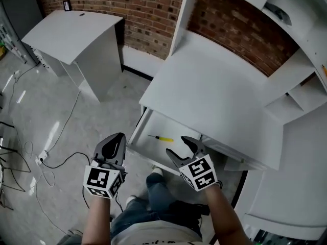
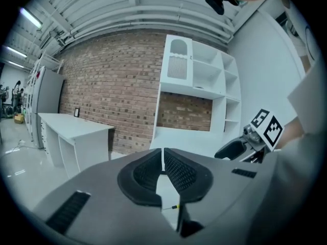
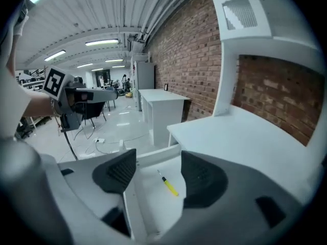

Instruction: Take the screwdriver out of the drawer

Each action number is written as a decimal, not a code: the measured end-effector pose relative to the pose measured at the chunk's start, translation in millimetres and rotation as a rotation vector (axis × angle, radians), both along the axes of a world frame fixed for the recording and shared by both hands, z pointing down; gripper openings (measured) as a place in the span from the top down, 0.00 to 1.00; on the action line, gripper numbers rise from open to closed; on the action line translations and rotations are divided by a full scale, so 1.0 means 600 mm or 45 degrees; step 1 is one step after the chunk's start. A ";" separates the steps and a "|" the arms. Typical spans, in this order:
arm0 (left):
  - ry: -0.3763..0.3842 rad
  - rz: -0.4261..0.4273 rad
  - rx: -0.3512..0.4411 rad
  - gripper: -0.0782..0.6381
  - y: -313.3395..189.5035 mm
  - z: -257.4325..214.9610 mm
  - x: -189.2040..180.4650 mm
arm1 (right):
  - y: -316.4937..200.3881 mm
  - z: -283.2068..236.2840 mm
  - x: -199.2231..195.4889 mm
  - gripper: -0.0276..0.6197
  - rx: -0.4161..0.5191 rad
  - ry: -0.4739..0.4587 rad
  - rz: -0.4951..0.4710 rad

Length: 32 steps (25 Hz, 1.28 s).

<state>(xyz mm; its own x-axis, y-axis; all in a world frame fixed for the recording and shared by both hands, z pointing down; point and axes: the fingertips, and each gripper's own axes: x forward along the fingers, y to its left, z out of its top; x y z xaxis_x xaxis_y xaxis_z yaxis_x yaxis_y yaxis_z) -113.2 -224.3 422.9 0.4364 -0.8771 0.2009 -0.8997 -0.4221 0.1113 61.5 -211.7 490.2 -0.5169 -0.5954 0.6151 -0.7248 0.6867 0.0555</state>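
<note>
A yellow-handled screwdriver (image 1: 161,138) lies on the floor of the open white drawer (image 1: 137,138) under the desk. In the right gripper view the screwdriver (image 3: 167,184) shows between and beyond the jaws, inside the drawer (image 3: 153,155). My right gripper (image 1: 180,148) hovers over the drawer's near edge, open, with nothing between its pads. My left gripper (image 1: 113,146) hangs left of the drawer over the floor, jaws together and empty. The left gripper view catches a sliver of the screwdriver (image 2: 174,207) below its closed pads (image 2: 176,170) and the right gripper (image 2: 236,149) off to the right.
The drawer belongs to a white desk (image 1: 219,93) with shelving (image 1: 299,86) at the right, against a brick wall. A second white desk (image 1: 71,34) stands at the far left. Cables (image 1: 51,160) trail over the glossy floor. The person's legs (image 1: 163,198) are below the drawer.
</note>
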 end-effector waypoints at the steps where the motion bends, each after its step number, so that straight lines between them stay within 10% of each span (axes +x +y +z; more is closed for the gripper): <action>1: -0.003 -0.011 -0.023 0.86 -0.013 0.011 0.005 | -0.014 0.023 0.001 0.53 -0.035 0.022 -0.035; 12: -0.052 -0.097 -0.267 0.87 -0.105 0.142 0.043 | -0.091 0.292 -0.007 0.68 -0.356 0.292 -0.418; 25: -0.071 -0.047 -0.343 0.87 -0.140 0.236 0.035 | -0.126 0.512 -0.006 0.73 -0.499 0.623 -0.562; 32: -0.062 -0.033 -0.349 0.87 -0.131 0.238 0.033 | -0.116 0.520 -0.006 0.84 -0.504 0.603 -0.551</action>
<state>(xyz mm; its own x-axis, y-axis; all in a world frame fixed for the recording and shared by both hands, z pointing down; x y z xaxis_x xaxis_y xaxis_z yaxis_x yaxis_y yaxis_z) -93.1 -302.8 565.7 0.3990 -0.7977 0.4522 -0.9167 -0.3593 0.1749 58.0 -281.4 802.0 -0.2817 -0.0873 0.9555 -0.3459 0.9381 -0.0162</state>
